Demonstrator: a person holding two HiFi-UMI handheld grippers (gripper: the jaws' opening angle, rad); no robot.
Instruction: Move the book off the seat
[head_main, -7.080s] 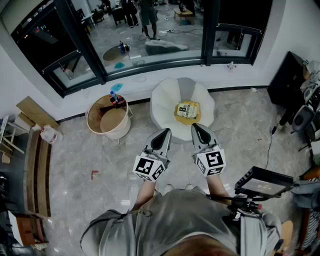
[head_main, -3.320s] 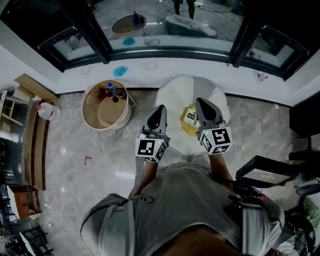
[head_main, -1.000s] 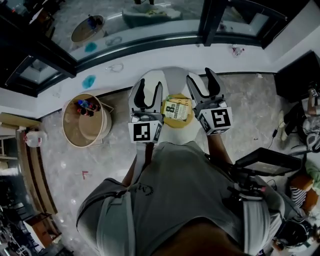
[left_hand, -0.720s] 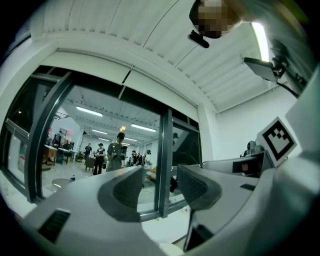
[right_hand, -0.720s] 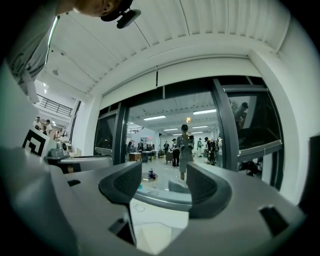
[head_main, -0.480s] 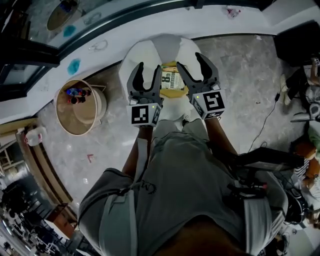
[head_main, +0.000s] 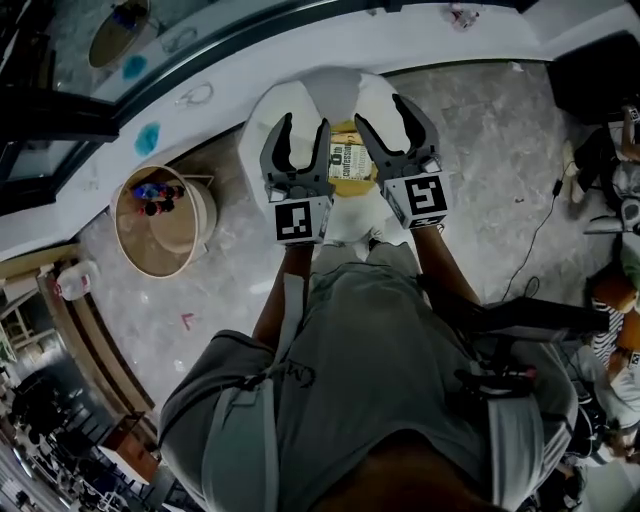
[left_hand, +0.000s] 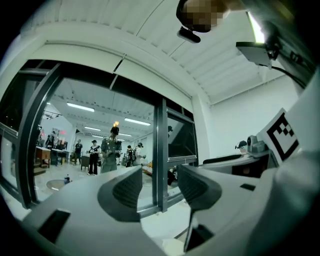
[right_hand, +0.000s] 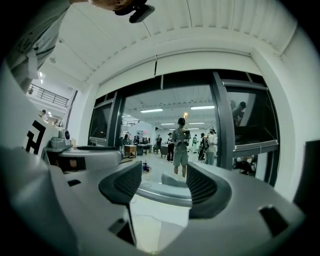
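Yellow paperback book lies flat on white round cushioned seat. Left gripper and right gripper are over the seat, flanking the book. Both sets of fingers part open, empty.

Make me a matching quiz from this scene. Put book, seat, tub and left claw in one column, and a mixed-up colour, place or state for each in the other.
Things:
1. book
2. seat
3. tub
4. left claw

Descriptions:
A. white
B. open, nothing between the jaws
C. yellow-edged, lying on the seat
D. on the floor, left of the seat in the head view

Pairs: 1-C, 2-A, 3-D, 4-B
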